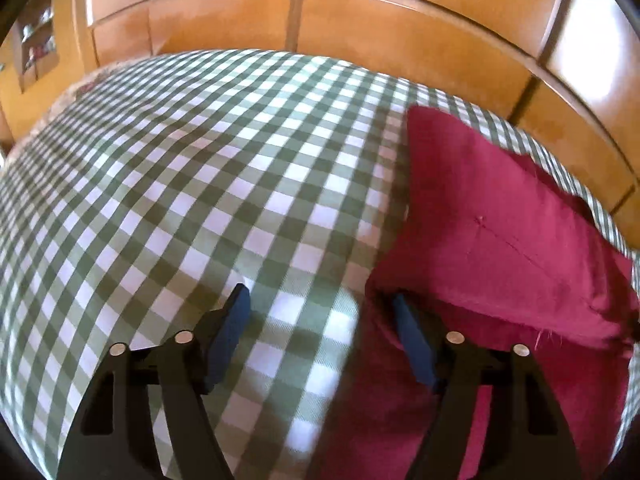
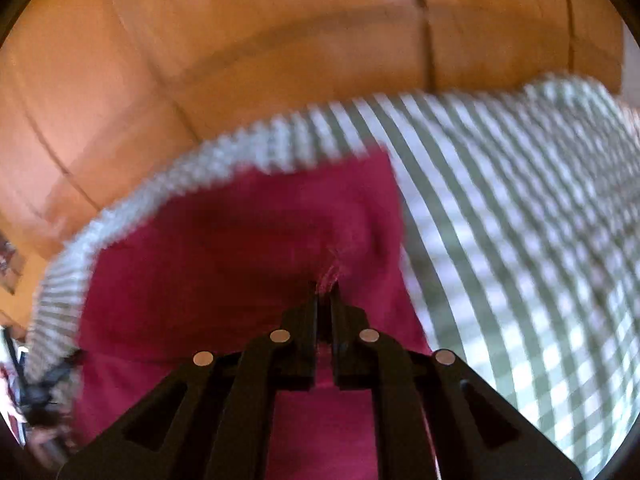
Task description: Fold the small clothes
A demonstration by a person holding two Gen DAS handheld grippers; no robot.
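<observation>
Pinching red garment [image 2: 240,248] | right gripper [image 2: 325,300] | checked cloth [image 1: 180,184] beneath | left gripper [image 1: 320,304] agape

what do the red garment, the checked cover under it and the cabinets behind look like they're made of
Red garment: woven cloth, probably cotton, matte, with stitching and frayed threads at an edge. Checked cover: woven fabric, likely cotton; green and white gingham, soft wrinkles, dull surface. Cabinets: wood or wood veneer, varnished; orange-brown panels with glossy window glare. The right gripper pinches the garment's frayed edge.
</observation>
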